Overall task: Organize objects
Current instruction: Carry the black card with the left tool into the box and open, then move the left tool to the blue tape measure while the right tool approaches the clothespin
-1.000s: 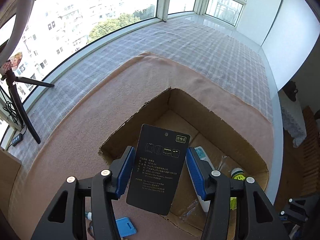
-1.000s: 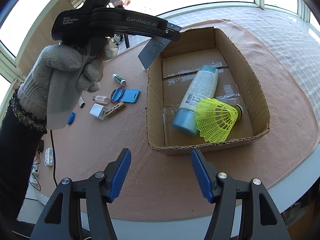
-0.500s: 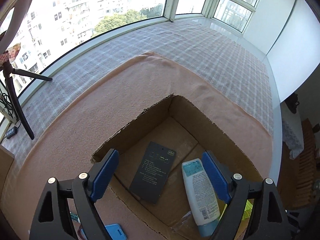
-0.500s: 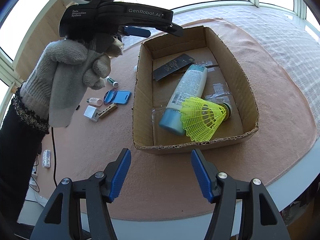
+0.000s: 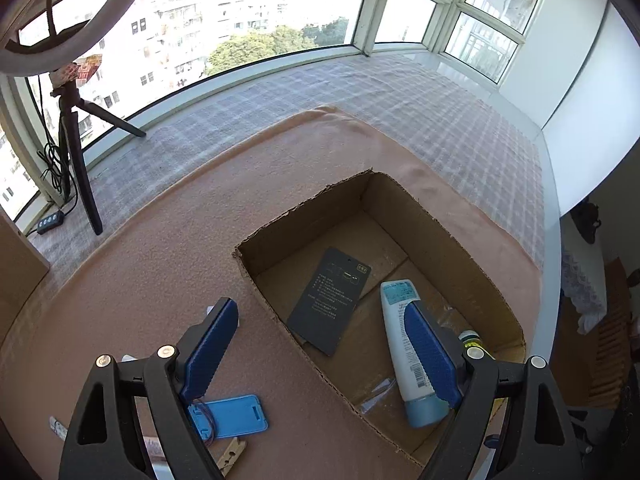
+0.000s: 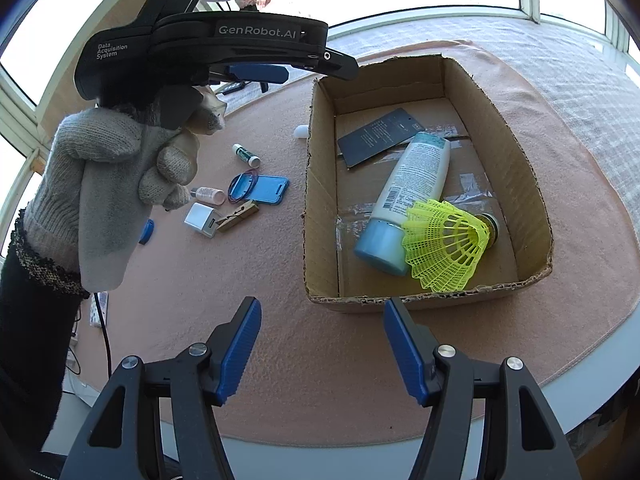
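Observation:
A cardboard box (image 6: 320,184) (image 5: 472,256) sits on the pink cloth. In it lie a black card (image 6: 380,136) (image 5: 330,300), a white bottle with a blue cap (image 6: 412,192) (image 5: 404,344) and a yellow shuttlecock (image 6: 448,248). My left gripper (image 5: 320,344) is open and empty, above the box's left wall; it also shows in the right wrist view (image 6: 260,74). My right gripper (image 6: 322,352) is open and empty, in front of the box's near wall. Left of the box lie a blue tag holder (image 6: 264,188) (image 5: 232,414), a clothespin (image 6: 238,216), a white cube (image 6: 200,220) and small bottles (image 6: 246,155).
A black tripod (image 5: 76,152) with a ring light stands by the window at the left. A checked cloth (image 5: 400,96) covers the sill beyond the pink cloth. The table edge (image 6: 580,364) runs close on the right. A small white cap (image 6: 301,131) lies by the box.
My left gripper opened and let the black card drop into the box, then drew back to the left. The right gripper stayed open and shifted little.

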`<state>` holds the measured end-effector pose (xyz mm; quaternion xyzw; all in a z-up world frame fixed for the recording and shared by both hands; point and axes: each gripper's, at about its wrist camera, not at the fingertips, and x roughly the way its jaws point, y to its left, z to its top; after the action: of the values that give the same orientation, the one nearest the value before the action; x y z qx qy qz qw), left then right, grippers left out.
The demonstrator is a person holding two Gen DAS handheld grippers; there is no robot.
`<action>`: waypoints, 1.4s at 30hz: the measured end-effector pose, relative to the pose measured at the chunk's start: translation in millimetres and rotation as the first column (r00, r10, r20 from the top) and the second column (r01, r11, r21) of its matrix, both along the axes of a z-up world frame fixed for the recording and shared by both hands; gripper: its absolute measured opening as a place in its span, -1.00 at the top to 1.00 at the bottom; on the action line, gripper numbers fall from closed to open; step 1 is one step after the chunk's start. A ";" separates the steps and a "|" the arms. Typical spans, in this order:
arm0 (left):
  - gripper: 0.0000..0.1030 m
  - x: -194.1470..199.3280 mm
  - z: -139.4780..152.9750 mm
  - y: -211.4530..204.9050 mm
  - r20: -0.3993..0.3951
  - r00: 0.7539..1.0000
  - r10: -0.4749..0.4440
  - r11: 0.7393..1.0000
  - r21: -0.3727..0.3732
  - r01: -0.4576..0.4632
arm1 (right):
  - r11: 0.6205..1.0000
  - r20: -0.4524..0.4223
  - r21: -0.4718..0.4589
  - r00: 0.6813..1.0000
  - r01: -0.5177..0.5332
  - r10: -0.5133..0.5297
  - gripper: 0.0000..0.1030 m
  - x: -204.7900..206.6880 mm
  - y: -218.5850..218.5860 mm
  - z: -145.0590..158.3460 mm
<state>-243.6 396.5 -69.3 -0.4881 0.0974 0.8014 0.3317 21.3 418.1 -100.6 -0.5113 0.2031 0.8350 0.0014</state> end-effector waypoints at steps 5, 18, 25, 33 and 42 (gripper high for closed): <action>-0.70 13.2 4.2 -55.3 -0.012 0.996 0.085 0.996 -0.004 -0.085 | 0.999 -0.002 0.000 0.999 -0.051 0.051 -0.16 -11.1 -17.4 0.4; -0.70 55.7 -5.6 -236.7 -0.018 0.920 0.391 0.920 -0.025 -0.391 | 0.984 -0.024 0.035 0.984 -0.176 0.177 -0.16 -52.2 -65.9 8.2; -0.70 73.2 -22.9 -301.6 -0.005 0.873 0.487 0.871 -0.064 -0.487 | 0.975 -0.013 0.068 0.977 -0.210 0.212 -0.16 -85.6 -84.8 3.6; -0.70 81.0 -42.0 -342.7 0.024 0.837 0.547 0.835 -0.091 -0.543 | 0.974 0.015 0.015 0.975 -0.224 0.224 -0.15 -139.0 -89.5 -11.7; -0.70 77.8 -51.8 -372.1 0.042 0.804 0.593 0.803 -0.093 -0.588 | 0.968 0.107 -0.113 0.966 -0.223 0.235 0.38 -191.7 -87.4 -45.5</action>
<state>-165.7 24.5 -121.1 -0.5336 -0.0405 0.8432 0.0502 -170.4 330.7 -146.1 -0.5797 0.1837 0.7863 -0.1088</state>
